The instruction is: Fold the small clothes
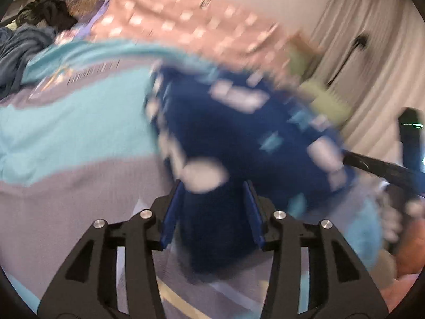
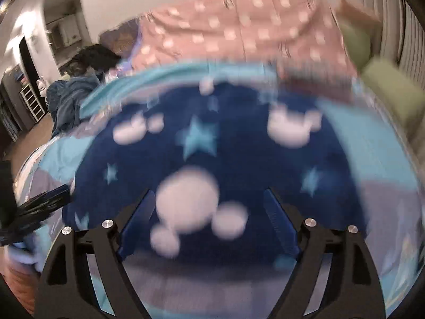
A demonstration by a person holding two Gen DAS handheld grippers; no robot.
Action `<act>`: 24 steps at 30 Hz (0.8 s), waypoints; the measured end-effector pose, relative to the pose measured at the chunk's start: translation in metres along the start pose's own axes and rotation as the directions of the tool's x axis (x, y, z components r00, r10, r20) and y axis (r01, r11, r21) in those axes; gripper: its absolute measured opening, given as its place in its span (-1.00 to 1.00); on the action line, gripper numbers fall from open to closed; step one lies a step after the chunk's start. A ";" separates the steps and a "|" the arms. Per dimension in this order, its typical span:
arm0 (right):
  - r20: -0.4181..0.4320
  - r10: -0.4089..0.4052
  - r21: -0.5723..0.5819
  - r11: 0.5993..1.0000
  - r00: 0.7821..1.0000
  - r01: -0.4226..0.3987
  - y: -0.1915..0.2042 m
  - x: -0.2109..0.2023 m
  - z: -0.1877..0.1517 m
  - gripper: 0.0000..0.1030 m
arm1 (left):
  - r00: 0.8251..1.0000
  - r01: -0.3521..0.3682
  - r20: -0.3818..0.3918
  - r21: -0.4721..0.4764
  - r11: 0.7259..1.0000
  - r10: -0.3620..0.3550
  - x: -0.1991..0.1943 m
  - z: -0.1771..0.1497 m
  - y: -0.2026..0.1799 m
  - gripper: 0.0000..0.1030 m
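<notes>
So, my left gripper (image 1: pixel 212 210) spread around a fold of the navy star-print garment (image 1: pixel 239 122), centre frame on the blue bedspread (image 1: pixel 66 133), my right gripper (image 2: pixel 209 220) wide apart above it, pink blanket (image 2: pixel 239 32) up top, everything blurry

So the small garment (image 2: pixel 228 159) is lying on the bed (image 2: pixel 385 164), pretty much in the middle of the sheet. Behind it there's a blanket (image 2: pixel 239 34) bunched along the wall, with a pillow (image 2: pixel 387 93) off to its right. A pile of clothes (image 2: pixel 71 93) sits at the back left corner. Curtains (image 1: pixel 372 40) hang past the bed on the right.
</notes>
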State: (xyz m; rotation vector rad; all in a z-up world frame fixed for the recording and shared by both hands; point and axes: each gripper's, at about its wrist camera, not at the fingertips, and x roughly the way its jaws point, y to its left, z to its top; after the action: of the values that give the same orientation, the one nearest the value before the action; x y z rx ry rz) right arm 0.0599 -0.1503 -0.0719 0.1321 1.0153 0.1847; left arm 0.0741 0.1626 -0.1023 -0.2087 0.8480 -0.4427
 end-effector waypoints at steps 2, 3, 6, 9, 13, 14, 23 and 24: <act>0.032 -0.082 -0.070 0.994 0.996 0.084 0.008 0.022 -0.025 0.57 | 0.999 0.036 0.010 -0.040 0.999 -0.036 -0.005 0.001 0.005 0.04; 0.053 -0.124 -0.125 0.984 0.991 0.130 0.019 0.018 -0.027 0.52 | 0.999 0.039 0.010 -0.051 0.998 -0.039 -0.007 0.000 0.007 0.05; 0.063 -0.092 -0.133 0.986 0.994 0.100 0.027 -0.003 -0.013 0.04 | 0.999 0.039 0.015 -0.061 0.997 -0.038 -0.007 -0.004 0.008 0.05; 0.188 -0.013 -0.104 0.994 0.982 0.034 0.027 -0.039 0.016 -0.17 | 1.000 0.002 0.016 -0.029 1.000 -0.002 -0.007 -0.005 0.001 0.05; 0.159 0.013 0.019 1.000 0.987 -0.016 0.006 -0.022 0.048 -0.17 | 1.000 0.019 0.016 -0.045 0.999 -0.018 -0.012 -0.009 0.005 0.05; 0.054 0.040 0.058 0.997 0.998 -0.043 -0.002 0.005 0.050 -0.17 | 1.000 0.021 0.016 -0.048 0.999 -0.020 -0.011 -0.008 0.005 0.06; 0.108 0.047 0.011 0.999 0.993 -0.049 0.003 -0.011 0.108 -0.16 | 0.999 0.038 0.009 -0.058 0.998 -0.037 -0.007 -0.005 0.007 0.08; 0.125 0.037 -0.005 0.999 0.991 -0.037 0.006 -0.010 0.126 -0.16 | 0.999 0.037 0.009 -0.057 0.998 -0.037 -0.007 -0.005 0.007 0.09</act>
State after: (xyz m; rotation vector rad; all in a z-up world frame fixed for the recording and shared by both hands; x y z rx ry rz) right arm 0.1616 -0.1499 0.0035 0.1581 0.8882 0.2088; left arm 0.0681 0.1723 -0.1030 -0.2786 0.8506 -0.4523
